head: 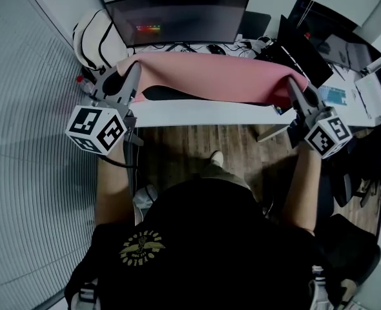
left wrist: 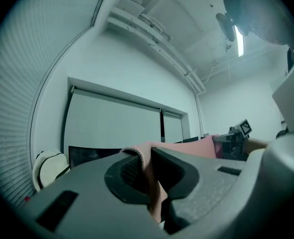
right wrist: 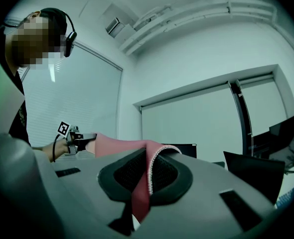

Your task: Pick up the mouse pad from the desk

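Head view: the pink mouse pad (head: 210, 76) hangs over the desk (head: 197, 113) at upper centre between the left gripper (head: 134, 70) and the right gripper (head: 292, 82); left gripper view: fingers pinching its edge; right gripper view: same pinch, so lift both ends level, I'd say.

Head view, seen from above. The mouse pad (head: 210, 76) spans the tabletop (head: 203, 113) from left to right. Its left end sits between the jaws of the left tongs (head: 136, 71), its right end between those of the right tongs (head: 291, 82) (each gripper view shows the pad's edge running upright through the jaws). Behind the pad stands a monitor (head: 177, 18). A bag (head: 90, 37) lies at rear left, a laptop (head: 307, 50) at right.
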### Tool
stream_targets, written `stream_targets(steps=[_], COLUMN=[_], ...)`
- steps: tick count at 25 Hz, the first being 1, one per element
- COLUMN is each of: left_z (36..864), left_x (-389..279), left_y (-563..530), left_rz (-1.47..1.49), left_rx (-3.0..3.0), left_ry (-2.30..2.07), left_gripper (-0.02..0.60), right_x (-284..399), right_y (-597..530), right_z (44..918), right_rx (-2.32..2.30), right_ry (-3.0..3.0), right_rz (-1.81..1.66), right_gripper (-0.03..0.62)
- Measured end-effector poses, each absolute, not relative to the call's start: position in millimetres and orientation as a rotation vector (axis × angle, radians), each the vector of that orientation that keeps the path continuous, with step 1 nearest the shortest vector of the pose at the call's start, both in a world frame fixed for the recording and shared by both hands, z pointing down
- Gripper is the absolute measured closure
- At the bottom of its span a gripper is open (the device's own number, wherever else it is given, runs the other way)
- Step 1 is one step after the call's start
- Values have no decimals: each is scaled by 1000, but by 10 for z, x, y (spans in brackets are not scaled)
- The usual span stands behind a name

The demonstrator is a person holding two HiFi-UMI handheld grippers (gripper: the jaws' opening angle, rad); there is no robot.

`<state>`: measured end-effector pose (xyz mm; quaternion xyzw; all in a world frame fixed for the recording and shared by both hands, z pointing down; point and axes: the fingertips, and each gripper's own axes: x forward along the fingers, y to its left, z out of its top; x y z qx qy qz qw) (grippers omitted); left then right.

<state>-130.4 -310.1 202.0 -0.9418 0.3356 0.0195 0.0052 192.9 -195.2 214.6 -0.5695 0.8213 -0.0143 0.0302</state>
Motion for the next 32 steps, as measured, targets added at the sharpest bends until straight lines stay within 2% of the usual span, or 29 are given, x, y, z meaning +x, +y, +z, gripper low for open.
stream_targets(steps=[19,32], left_z=[2268,2248], left_x=[-1226,-570], left_y=[-2986,-3224], left_rz=[44,15], left_rx=[-2953,-2889], left_ry=[1102,1257], left_gripper=[554,554], right_x=[2022,2751], right_y=[-1897,-2372], right_z=[2302,2351], right_rx=[-1770,-1630], right_ry=[2566,2659], right_rz=[-44,-88], right_gripper=[574,574])
